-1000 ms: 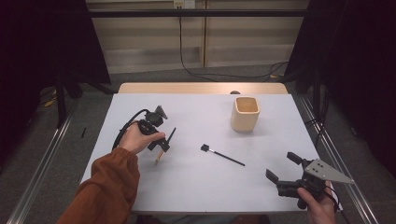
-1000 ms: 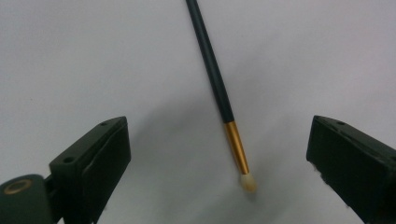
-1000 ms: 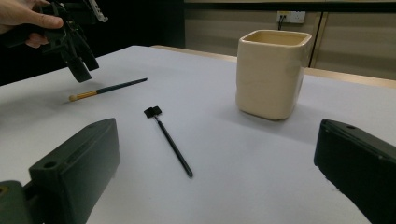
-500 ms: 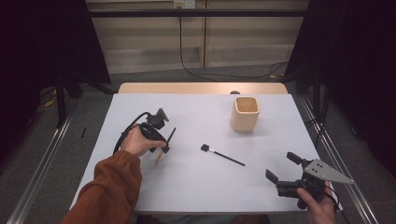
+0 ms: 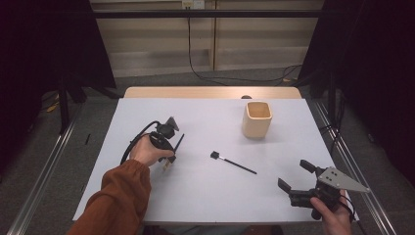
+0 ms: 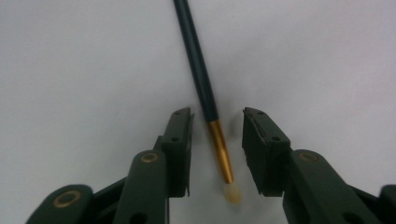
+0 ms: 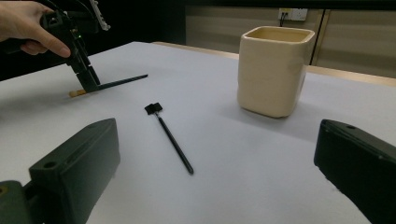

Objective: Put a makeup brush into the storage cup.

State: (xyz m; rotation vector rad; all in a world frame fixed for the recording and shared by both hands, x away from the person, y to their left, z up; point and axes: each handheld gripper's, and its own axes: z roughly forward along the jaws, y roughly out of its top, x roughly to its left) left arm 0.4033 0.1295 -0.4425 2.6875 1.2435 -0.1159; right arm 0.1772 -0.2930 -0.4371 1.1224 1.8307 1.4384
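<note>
So the left gripper (image 6: pixel 217 140) was down on the tabletop (image 5: pixel 195 196) with its jaws either side of the small brush (image 6: pixel 205 98), the one with the dark handle, gold band and pale tip. The jaws had just been closing in on it, but in the left gripper view there was a visible gap on both sides of the gold band, so I'd call it narrowed around the brush and not gripping yet. The brush was lying flat, handle pointing away from the hand toward the middle of the tabletop.

The right gripper (image 5: pixel 298 182) sat near the front right corner with its jaws spread wide and nothing between them, well apart from everything.

The other brush (image 5: pixel 233 163), thin black one with a little square head, was lying on its own in the middle of the tabletop, untouched. The cream cup (image 5: pixel 257 119) stood upright toward the back right and, from the high view, looked empty.

My read: this was tidying the brushes into the cup, and it was barely started. Nothing in the cup, the first brush about to be pinched but not lifted, the second not touched. Left to do: finish the squeeze, lift, carry over to the cup, drop it in, then the same for the black one
</note>
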